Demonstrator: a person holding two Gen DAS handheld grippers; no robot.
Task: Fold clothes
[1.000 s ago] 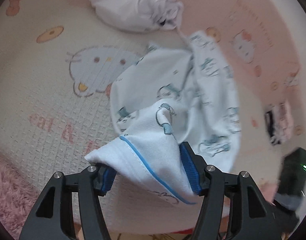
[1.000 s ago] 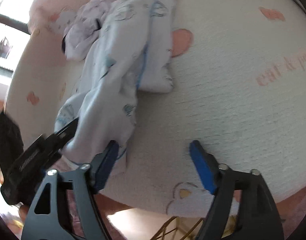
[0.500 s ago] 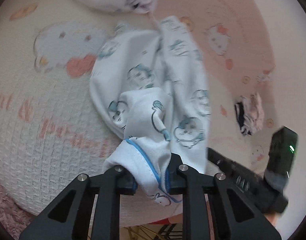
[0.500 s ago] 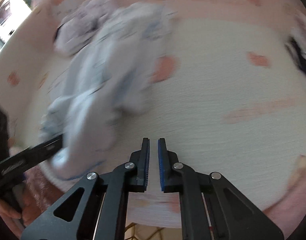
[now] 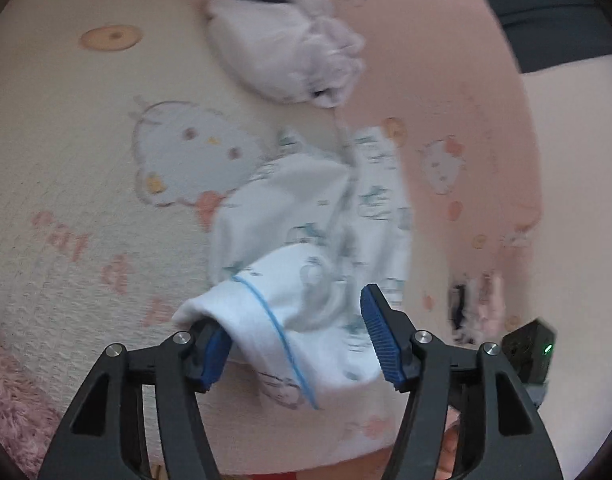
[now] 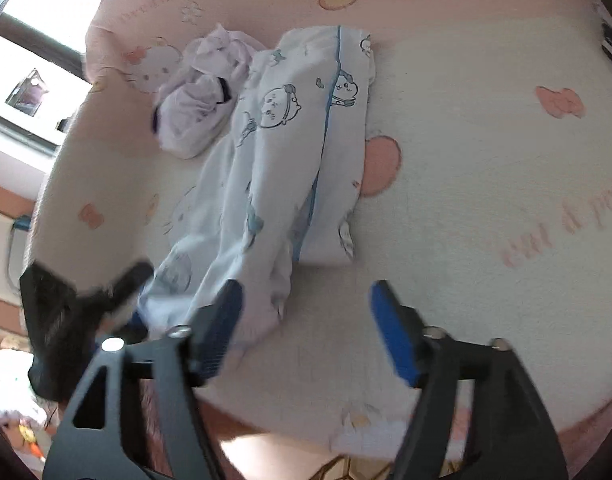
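Pink and cream bedding (image 5: pixel 86 152) printed with cartoon cats, chicks and doughnuts is spread under everything; pink lettering on it reads roughly "eat & pra…" in both views, though the rest cannot be made out. No brand or label is legible anywhere.

White printed pants (image 5: pixel 318 216) with blue piping and cartoon faces are laid on the bed. In the left wrist view they run from 12 o'clock toward the lens, and their near end is draped between the fingers of the left tongs (image 5: pixel 298 344), whose blue pads are spread wide; cloth is seen resting against the left pad, while the right pad stands clear of it. A crumpled white garment (image 5: pixel 290 48) with a dark trim is seen at 12 o'clock, beyond the pants. A small dark-and-pink cloth (image 5: pixel 472 304) is blurred at 3 o'clock.

From the right wrist view the pants (image 6: pixel 290 152) are shown at full length, stretching from 12 o'clock down to 8 o'clock, with the crumpled garment (image 6: pixel 198 100) beside them at 11 o'clock. The right tongs (image 6: pixel 306 320) are held wide open and grip nothing; the left pad is close to a pant end, but contact cannot be told. The other tool (image 6: pixel 66 320) is visible at 8 o'clock, blurred. A bright window (image 6: pixel 22 60) appears only in this view, at 10 o'clock.
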